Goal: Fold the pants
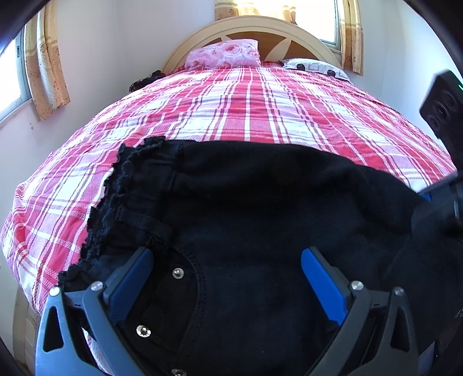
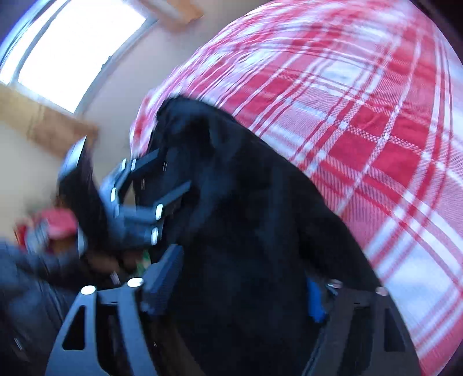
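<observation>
1. Lying across the near end of the bed, the black denim pants (image 1: 260, 202) with a frilly lace-trimmed waistband sit on a red-and-white plaid bedspread (image 1: 231, 110), waistband to the left in the left wrist view.
2. The left gripper (image 1: 227, 277), black frame with blue pads, has its jaws spread wide over the pocket area of the pants. The fabric is between the fingers but the pads aren't pressing on it, so nothing is held.
3. The right gripper (image 2: 243, 283) is pretty blurry in its own view. Its jaws look wide apart with a bulk of black cloth between them. I can't tell if the pads are actually touching it.
4. In the right wrist view the left gripper (image 2: 139, 202) sits just beyond on the left, right over the pants, so the two tools are close together.
5. Stuff around: a cream curved headboard (image 1: 251, 26), tan patterned curtains (image 1: 46, 72) at the windows, and something dark bunched up (image 1: 147, 78) at the far left edge of the bed.
6. Counts: one pair of pants, two grippers, two pillows: one pink floral pillow (image 1: 222, 53) and one white pillow with black spots (image 1: 315, 68). I count three metal rivets (image 1: 178, 272) on the pocket.
</observation>
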### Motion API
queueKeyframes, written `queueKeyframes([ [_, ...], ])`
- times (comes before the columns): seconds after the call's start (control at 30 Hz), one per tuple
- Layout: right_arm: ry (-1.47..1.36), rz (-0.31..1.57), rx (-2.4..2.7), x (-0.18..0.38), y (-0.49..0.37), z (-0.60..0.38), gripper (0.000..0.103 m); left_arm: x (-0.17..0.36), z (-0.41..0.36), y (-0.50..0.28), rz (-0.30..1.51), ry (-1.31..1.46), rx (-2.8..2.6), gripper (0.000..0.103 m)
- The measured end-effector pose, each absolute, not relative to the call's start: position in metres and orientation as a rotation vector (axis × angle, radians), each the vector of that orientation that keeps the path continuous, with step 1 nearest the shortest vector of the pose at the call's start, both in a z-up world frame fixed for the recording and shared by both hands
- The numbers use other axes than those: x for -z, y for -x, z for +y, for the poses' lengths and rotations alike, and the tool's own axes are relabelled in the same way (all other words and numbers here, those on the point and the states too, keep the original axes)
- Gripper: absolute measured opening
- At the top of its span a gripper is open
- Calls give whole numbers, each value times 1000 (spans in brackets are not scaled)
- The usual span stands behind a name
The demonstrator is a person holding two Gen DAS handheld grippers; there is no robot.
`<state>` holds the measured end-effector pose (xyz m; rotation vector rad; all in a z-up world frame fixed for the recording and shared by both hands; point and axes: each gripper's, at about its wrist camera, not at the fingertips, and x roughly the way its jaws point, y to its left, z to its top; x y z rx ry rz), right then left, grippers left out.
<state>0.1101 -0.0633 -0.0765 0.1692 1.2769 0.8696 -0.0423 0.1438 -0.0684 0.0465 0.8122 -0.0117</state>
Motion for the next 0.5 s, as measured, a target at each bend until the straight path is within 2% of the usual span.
queueKeyframes([
  [0.17, -561, 1157, -893, 53, -141, -122, 80, 69, 143, 42, 813, -46, 13, 103],
  [0.27, -849, 1087, -896, 57, -159, -163, 80, 69, 144, 42, 816, -43, 11, 103],
  [0.4, -901, 950, -754, 68, -169, -197, 79, 69, 146, 42, 824, -46, 22, 103],
  [0.5, -886, 952, -684, 63, -169, -215, 78, 69, 145, 43, 823, -52, 27, 103],
])
